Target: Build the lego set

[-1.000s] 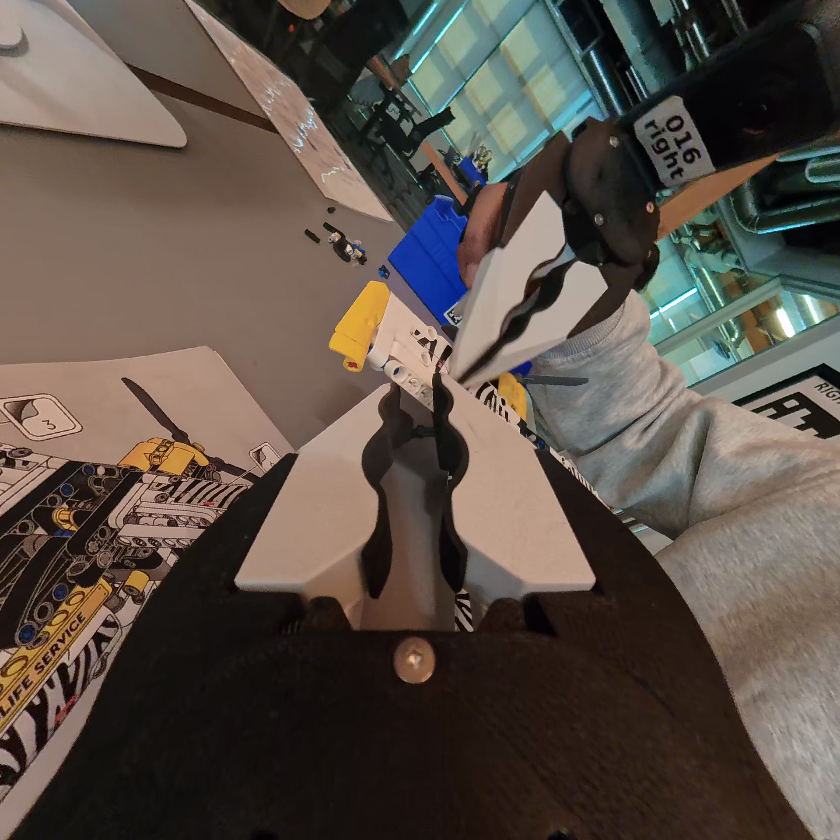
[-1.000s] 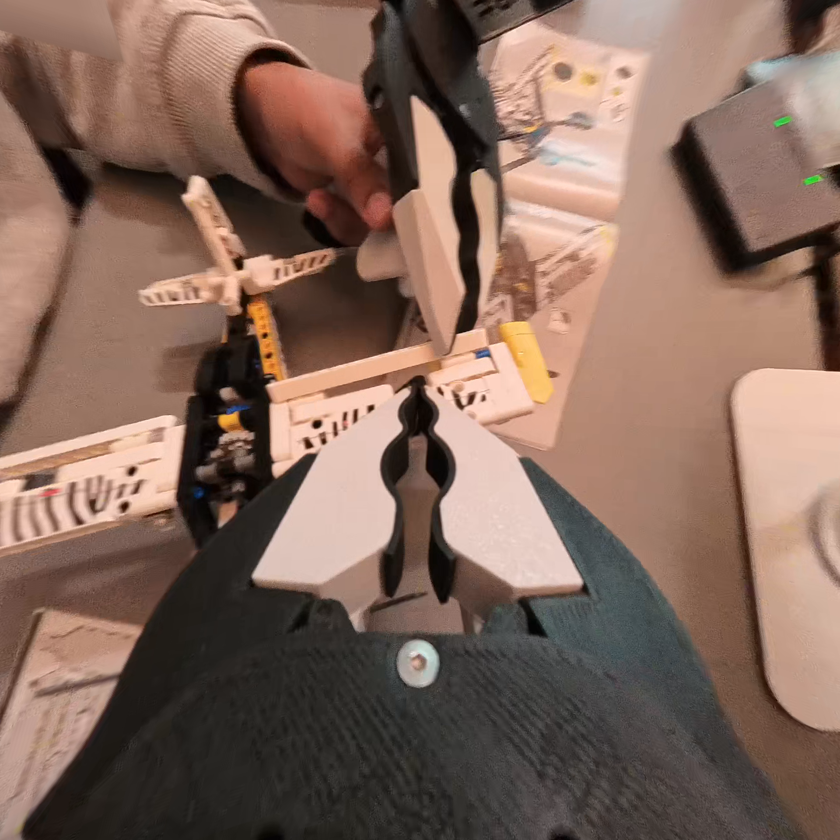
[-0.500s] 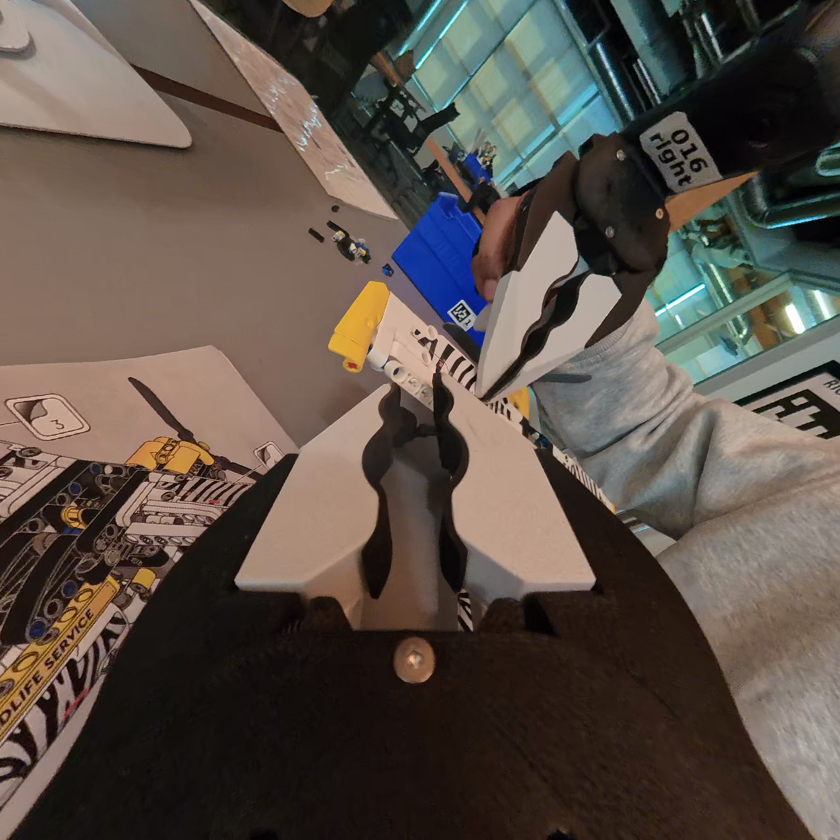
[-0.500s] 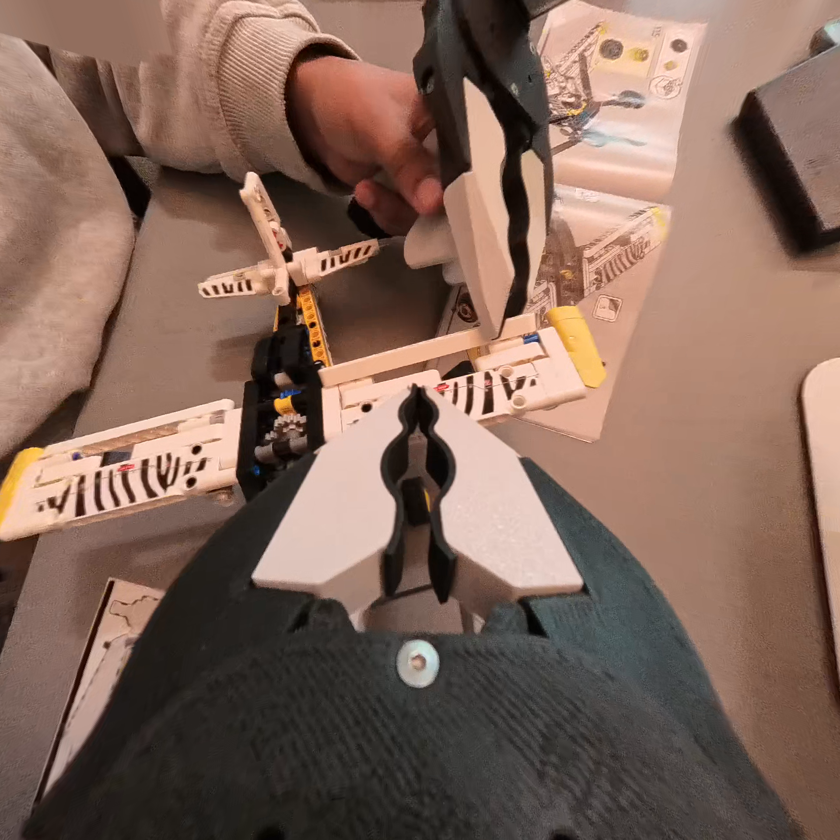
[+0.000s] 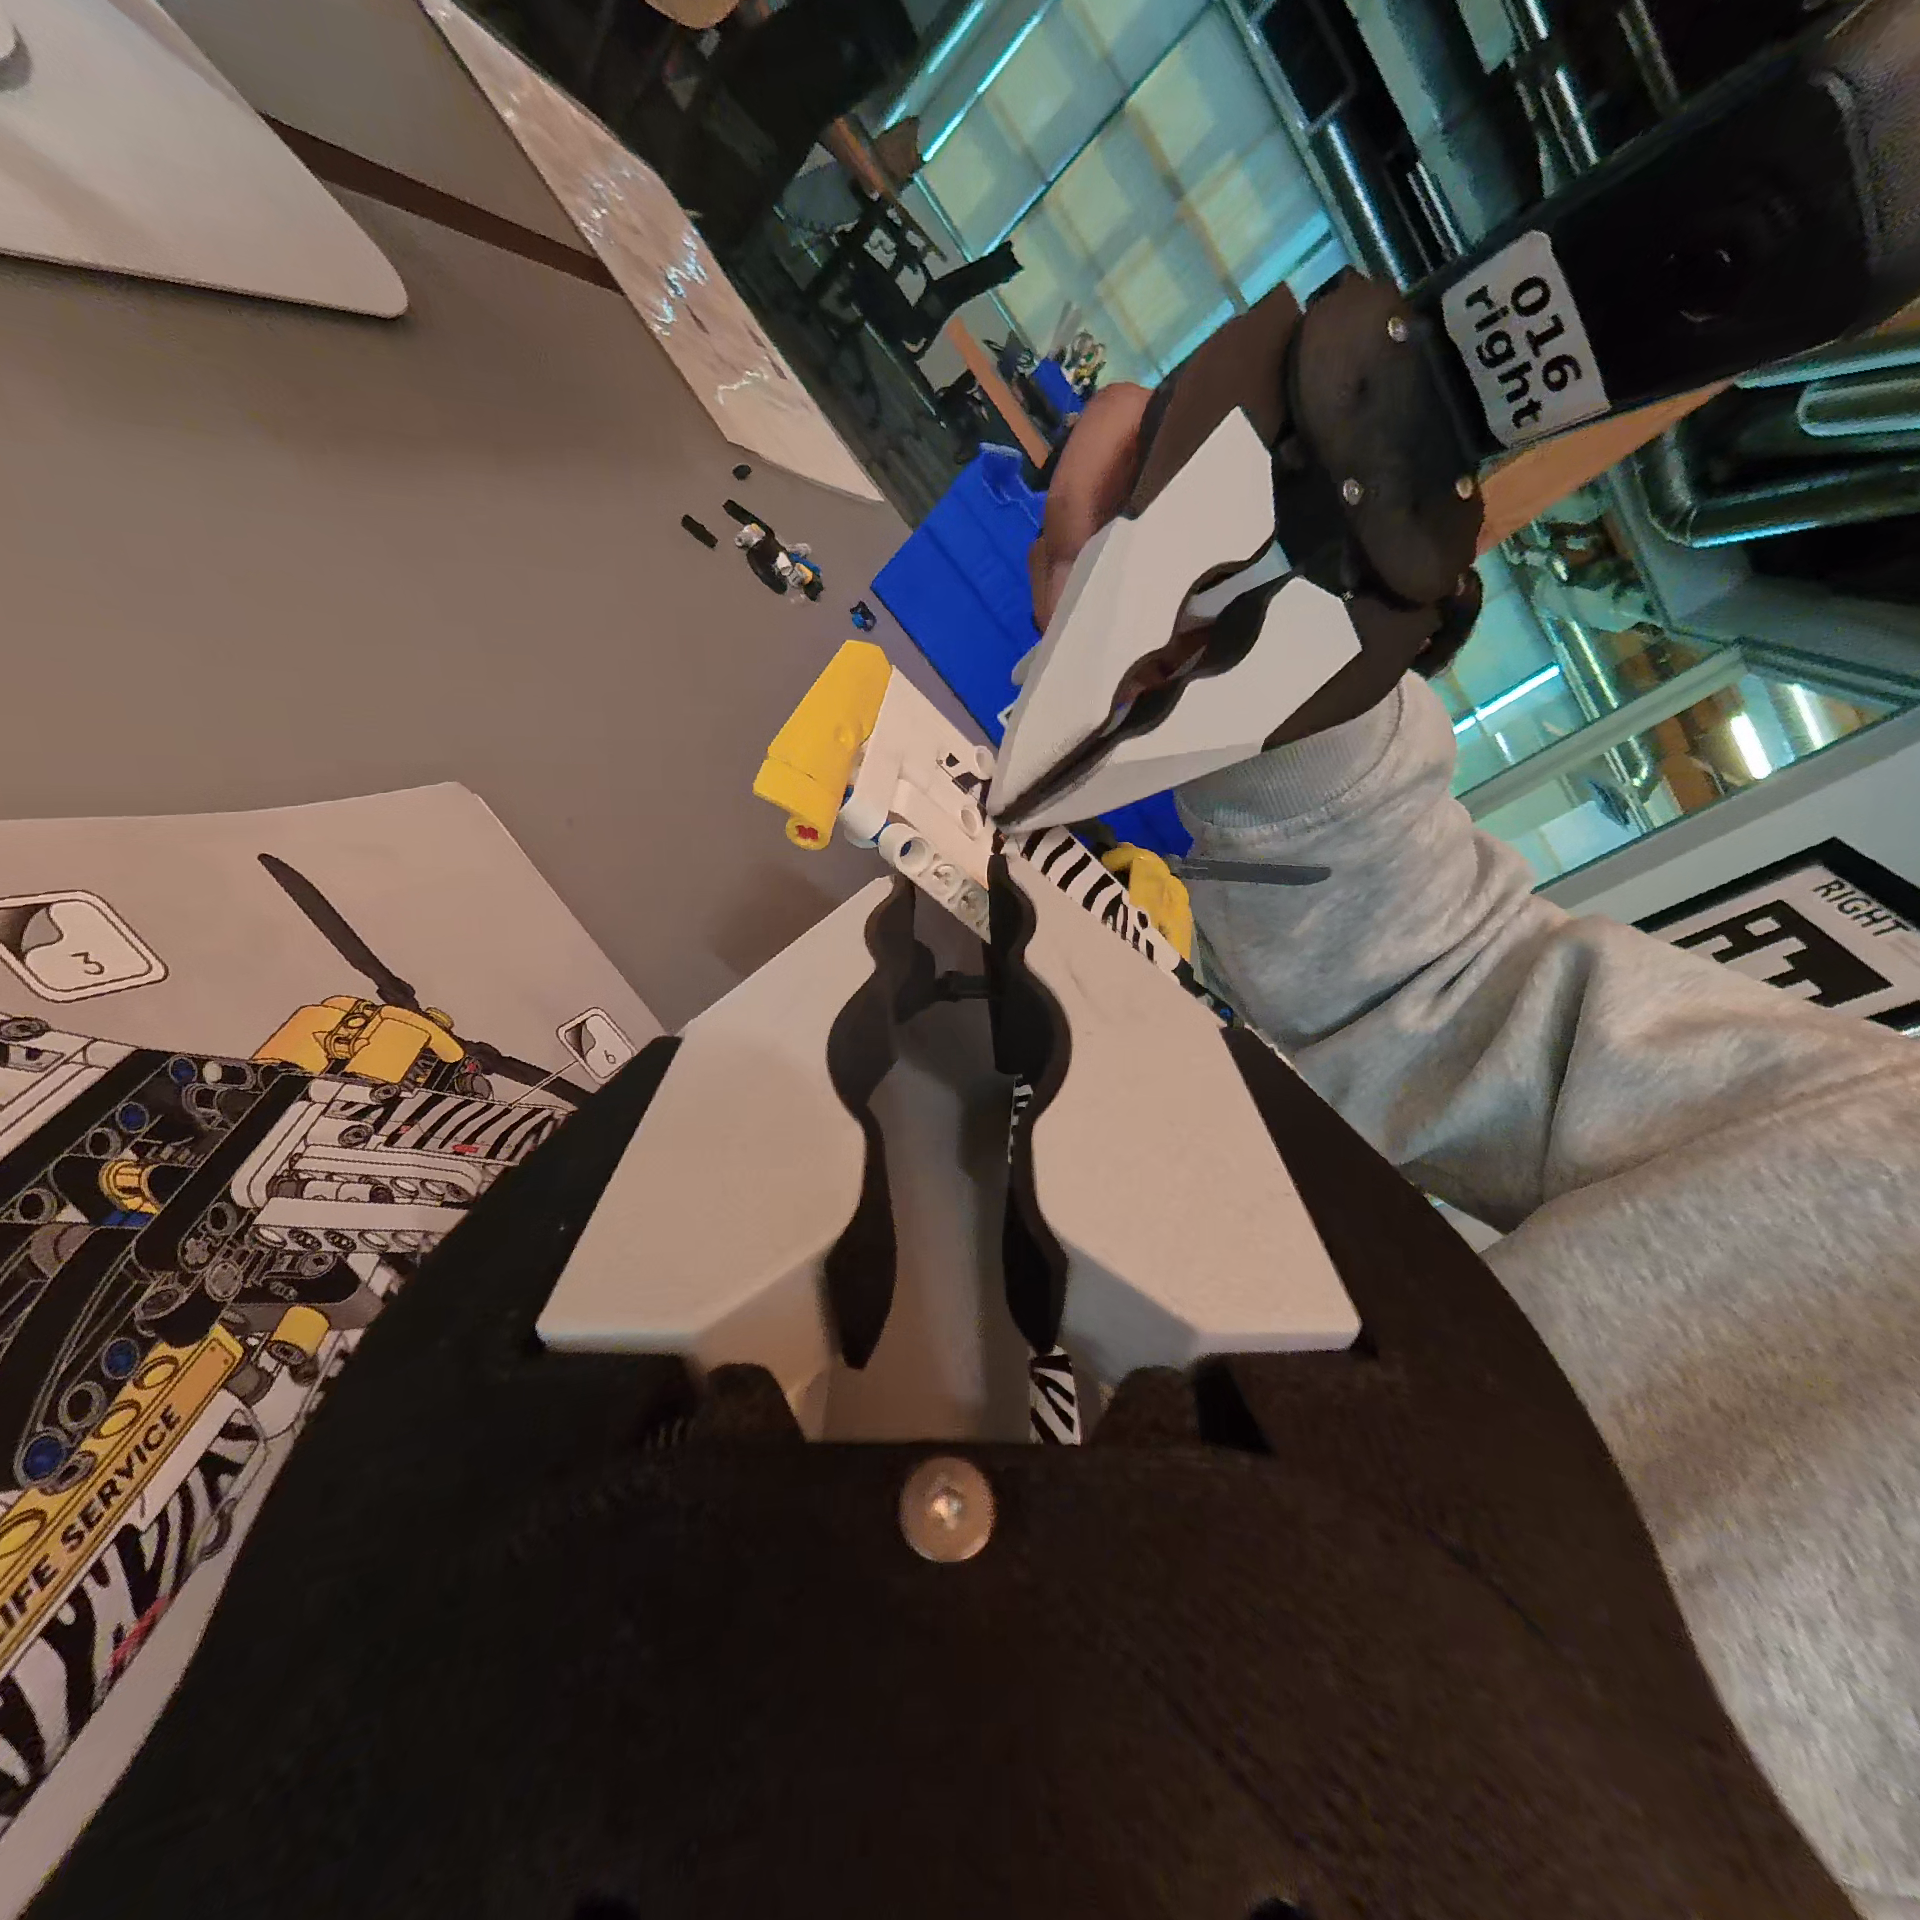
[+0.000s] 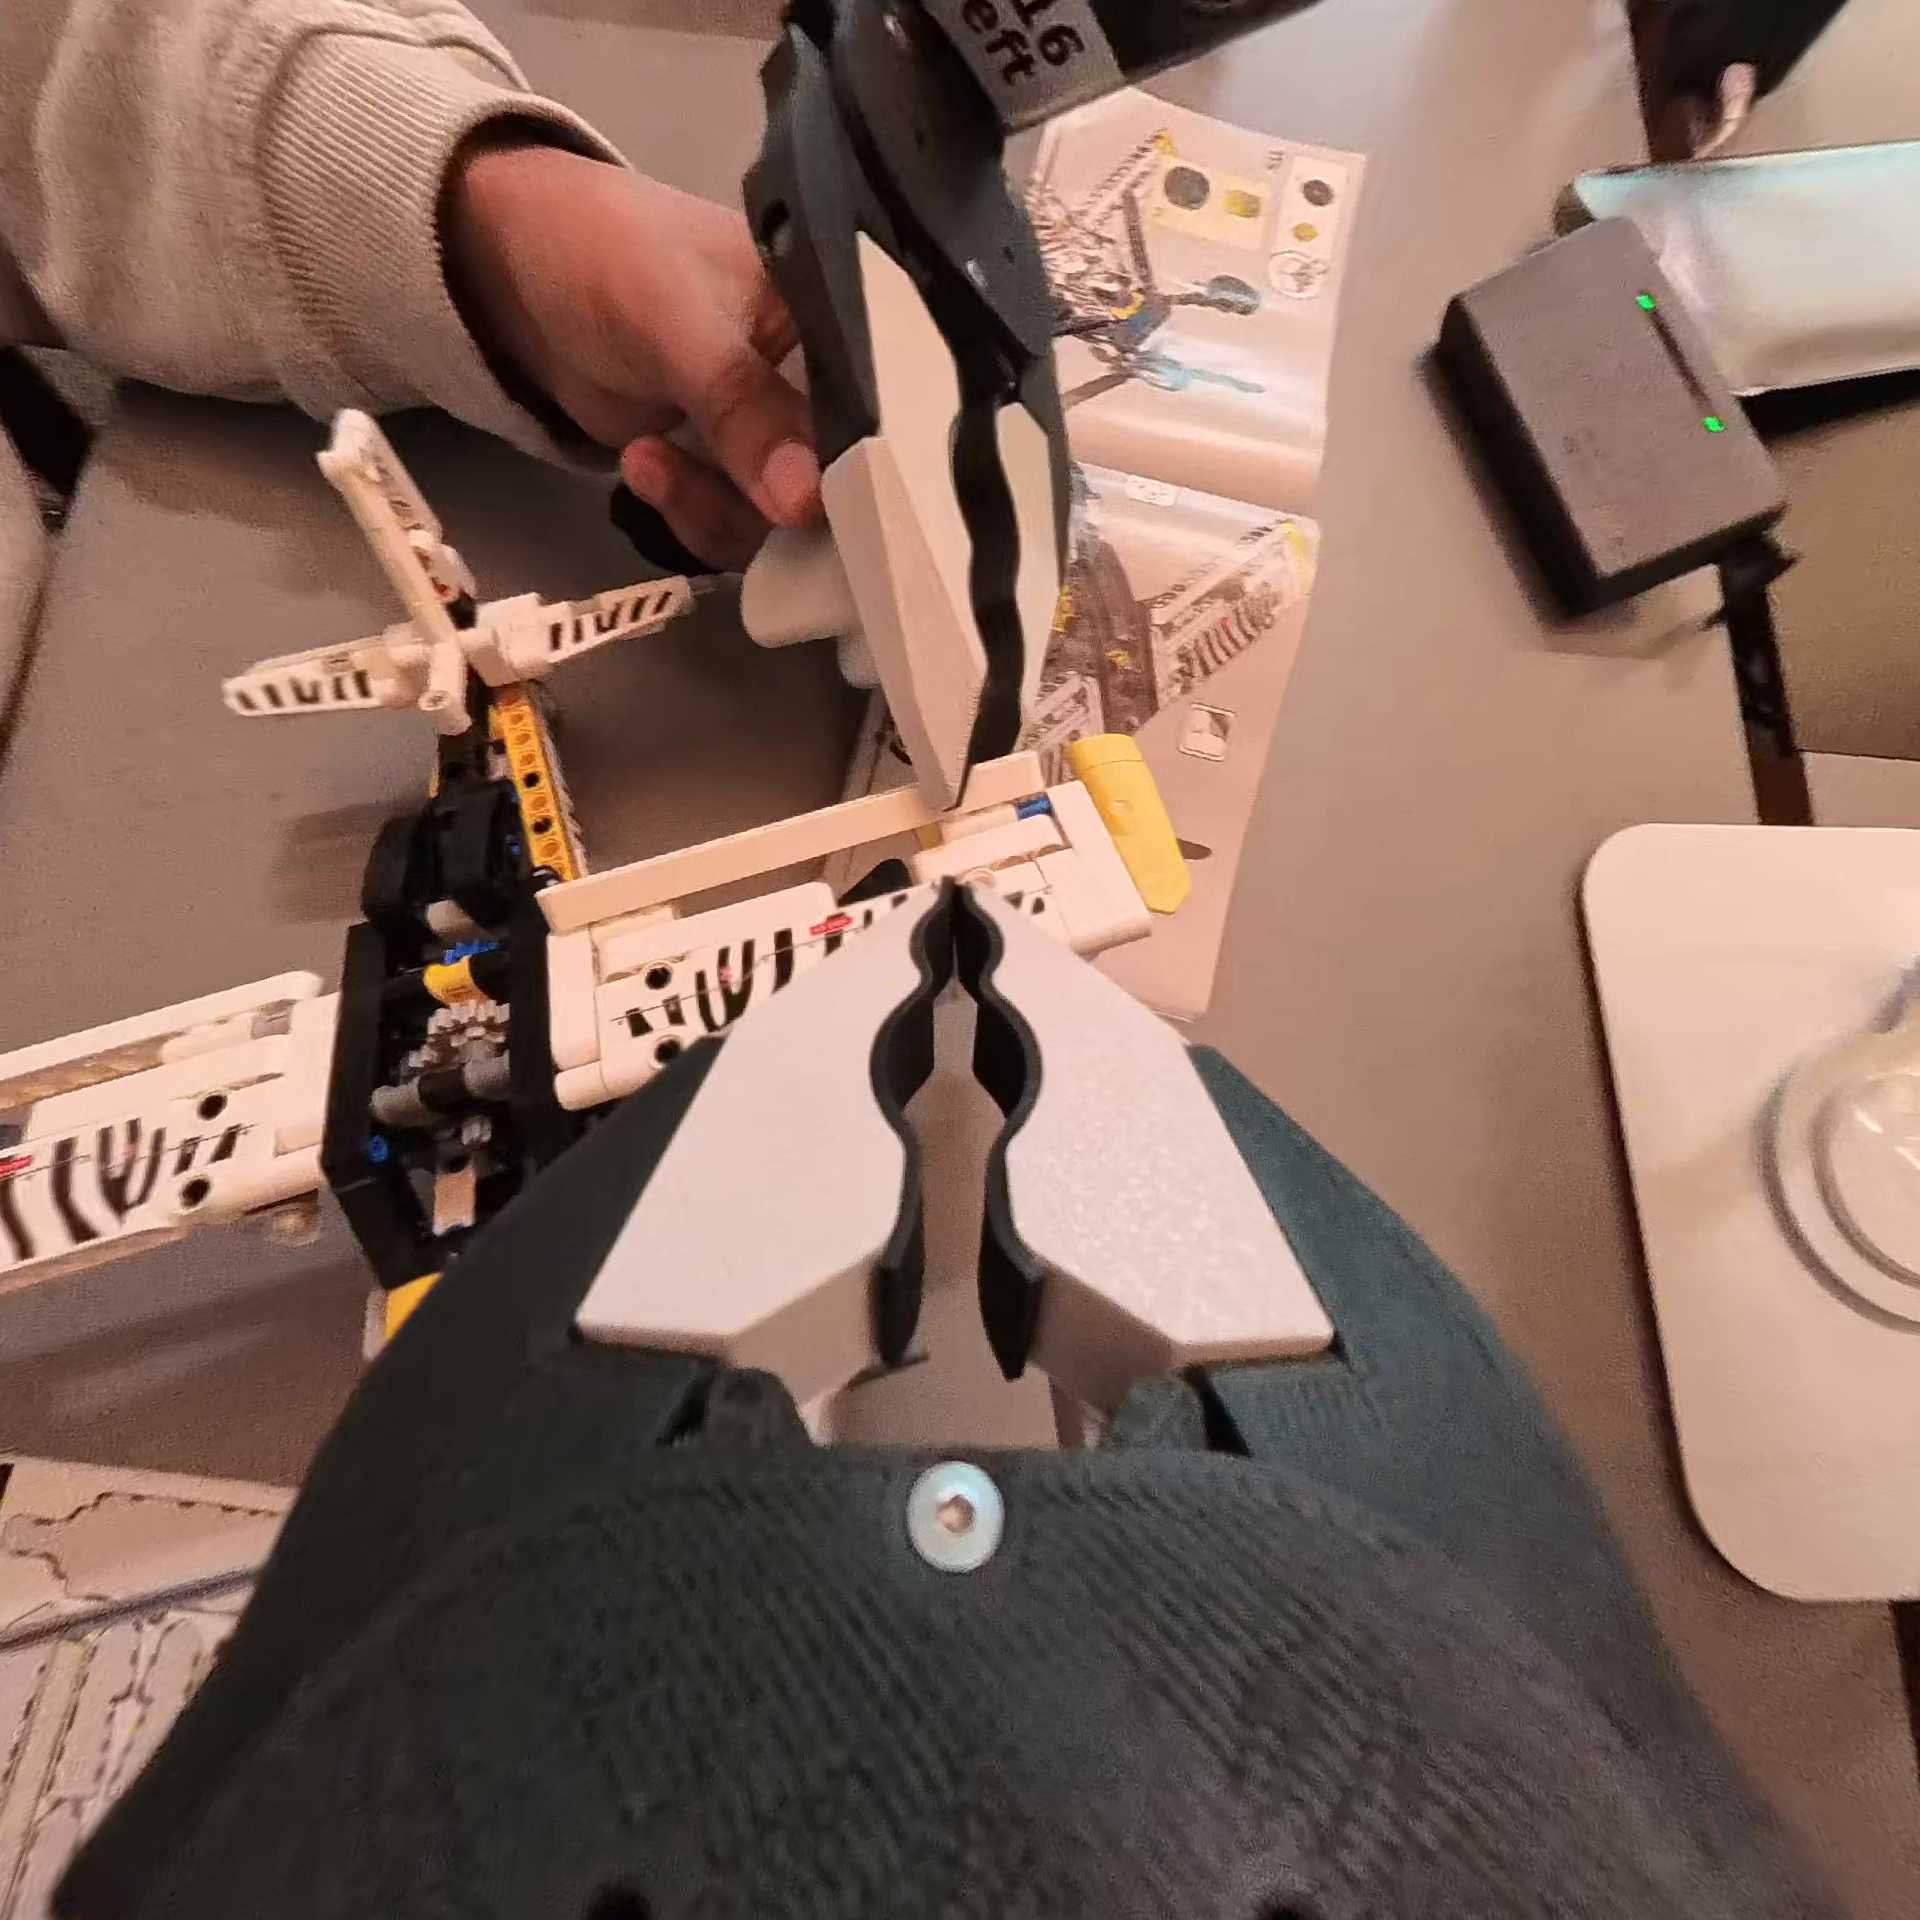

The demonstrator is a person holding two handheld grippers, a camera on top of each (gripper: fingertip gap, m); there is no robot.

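Left tool stands tip-down on the back rail of the lego model's right wing, its fingers set a slot apart with a thin black pin across the gap in the left wrist view; whether it grips the rail cannot be told. Right tool, tips pressed together and empty, touches the striped front face of that same wing, just short of the yellow wingtip. Model lies on the worktop with wings running left to right, tail to the rear, its right wing partly over the instruction booklet. Judgement: both tools bear on one wing from opposite sides, across its long axis; the right is nearer the front seam.
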